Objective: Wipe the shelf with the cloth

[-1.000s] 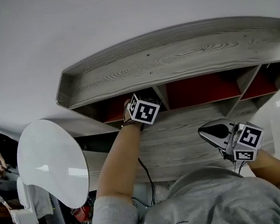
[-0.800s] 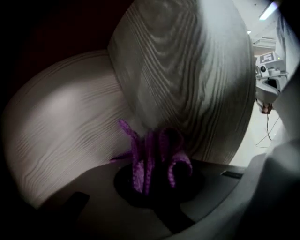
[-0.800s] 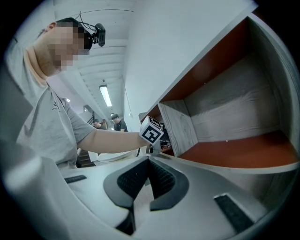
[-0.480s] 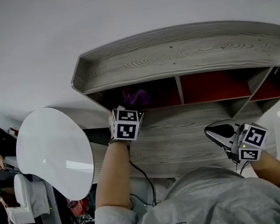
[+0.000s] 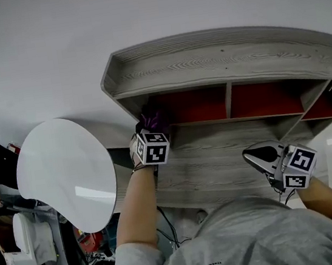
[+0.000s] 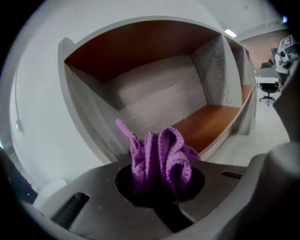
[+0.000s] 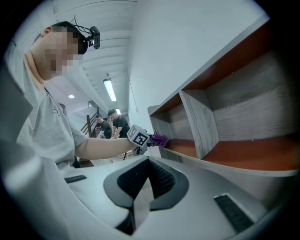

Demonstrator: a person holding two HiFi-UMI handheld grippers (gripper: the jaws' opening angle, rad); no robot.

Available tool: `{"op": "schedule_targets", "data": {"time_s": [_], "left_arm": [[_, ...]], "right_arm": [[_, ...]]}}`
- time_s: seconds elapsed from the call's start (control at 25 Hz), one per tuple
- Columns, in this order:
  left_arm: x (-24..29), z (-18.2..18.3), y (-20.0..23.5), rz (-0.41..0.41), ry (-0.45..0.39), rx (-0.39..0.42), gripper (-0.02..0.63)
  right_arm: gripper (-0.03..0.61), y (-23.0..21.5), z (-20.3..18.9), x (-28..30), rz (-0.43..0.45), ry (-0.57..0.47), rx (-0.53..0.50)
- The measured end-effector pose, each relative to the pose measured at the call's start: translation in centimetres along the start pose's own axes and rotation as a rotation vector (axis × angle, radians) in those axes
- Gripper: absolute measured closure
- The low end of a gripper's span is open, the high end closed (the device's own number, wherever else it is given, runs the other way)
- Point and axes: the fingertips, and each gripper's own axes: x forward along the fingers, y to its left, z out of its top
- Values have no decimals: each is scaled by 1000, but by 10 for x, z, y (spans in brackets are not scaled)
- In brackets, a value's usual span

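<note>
A grey wood shelf unit [image 5: 223, 59] with red-backed compartments hangs on the white wall. A bunched purple cloth [image 6: 159, 157] is pinched in my left gripper [image 6: 159, 190], which is shut on it. In the head view the cloth [image 5: 152, 121] sits at the front edge of the leftmost compartment, with the left gripper [image 5: 151, 131] just below it. The right gripper view shows the same cloth [image 7: 160, 139] at the shelf's far end. My right gripper [image 7: 146, 180] is shut on nothing and hovers low at the right [image 5: 249, 156], over the grey lower board [image 5: 218, 158].
A white round tabletop [image 5: 67, 173] stands left of the shelf. A vertical divider [image 5: 229, 100] separates the left compartment from the middle one. A black cable [image 5: 165, 211] hangs under the left arm. People stand in the background [image 7: 112, 123].
My left gripper has slid leftward along the shelf with the cloth, from near the divider toward the unit's left end. The right gripper has stayed put.
</note>
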Motion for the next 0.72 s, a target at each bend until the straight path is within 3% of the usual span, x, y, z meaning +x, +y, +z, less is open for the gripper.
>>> {"op": "schedule_targets", "data": {"time_s": [0.12, 0.4, 0.56, 0.64, 0.72], "left_arm": [[1, 21, -37, -86, -29, 4, 543], [-4, 94, -175, -309, -137, 98, 543], [-7, 112, -209, -345, -148, 118, 545], [-10, 110, -208, -351, -164, 146, 545], [-16, 107, -191, -300, -182, 218, 546]], "right_arm": [[569, -3, -3, -12, -26, -2, 5], [569, -21, -3, -52, -77, -30, 11], [569, -28, -1, -68, -73, -45, 20], [569, -25, -3, -69, -75, -55, 21], [568, -22, -4, -68, -69, -65, 19]]}}
